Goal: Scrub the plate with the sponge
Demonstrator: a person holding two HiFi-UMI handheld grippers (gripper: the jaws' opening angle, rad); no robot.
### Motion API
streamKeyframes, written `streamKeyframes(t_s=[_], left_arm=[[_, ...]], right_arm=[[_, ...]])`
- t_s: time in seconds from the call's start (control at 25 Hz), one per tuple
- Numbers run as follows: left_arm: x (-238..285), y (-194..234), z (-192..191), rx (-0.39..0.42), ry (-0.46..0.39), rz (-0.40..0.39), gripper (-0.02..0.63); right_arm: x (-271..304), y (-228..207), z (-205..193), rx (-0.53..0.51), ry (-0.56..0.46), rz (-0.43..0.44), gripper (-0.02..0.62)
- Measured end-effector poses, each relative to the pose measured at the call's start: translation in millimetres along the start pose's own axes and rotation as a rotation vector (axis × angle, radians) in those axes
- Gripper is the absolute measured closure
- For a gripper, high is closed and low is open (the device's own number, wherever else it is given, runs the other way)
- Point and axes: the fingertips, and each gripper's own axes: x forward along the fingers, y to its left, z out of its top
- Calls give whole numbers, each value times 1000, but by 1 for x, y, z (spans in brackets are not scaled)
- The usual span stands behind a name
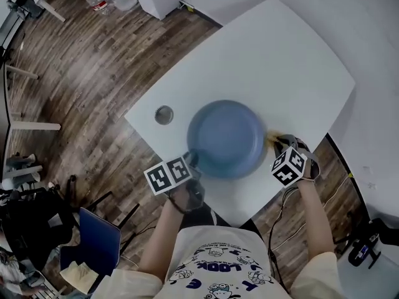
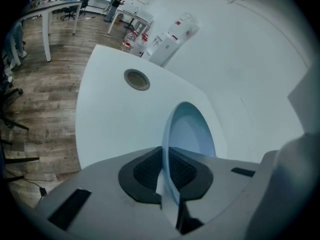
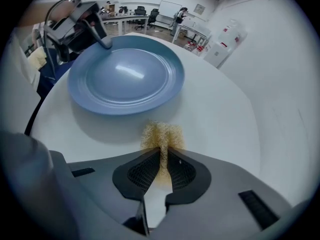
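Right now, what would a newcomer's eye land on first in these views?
The big blue plate in the middle of the white table, with the left claw shut on its rim on the person's side. Then the fuzzy yellow sponge pinched in the right claw, just off the plate's right edge and not touching it.

1. left gripper point(image 2: 166, 171): jaws pinched shut on the rim of the plate point(image 2: 187, 131), which runs out edge-on ahead of the pads.
2. right gripper point(image 3: 162, 166): pointed steeply down, jaws closed on the sponge point(image 3: 161, 135), its tuft poking out just past the tips.
3. left forearm point(image 1: 161, 242) and right forearm point(image 1: 315, 223) stretch straight back behind their claws.
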Motion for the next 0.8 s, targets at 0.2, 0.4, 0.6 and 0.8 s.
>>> streamKeyframes(t_s=[0.2, 0.4, 0.6, 0.8], left_arm=[[-9, 6, -19, 25, 31, -9, 581], [-9, 0, -31, 75, 65, -21, 581], [-10, -5, -43, 111, 95, -31, 580], [-8, -10, -55, 129, 121, -36, 580]], right_arm=[[-8, -1, 1, 107, -12, -53, 541], [-25, 1, -5, 314, -68, -25, 541], [-47, -1, -13, 470, -132, -51, 541], [-72, -1, 3, 529, -209, -61, 541]])
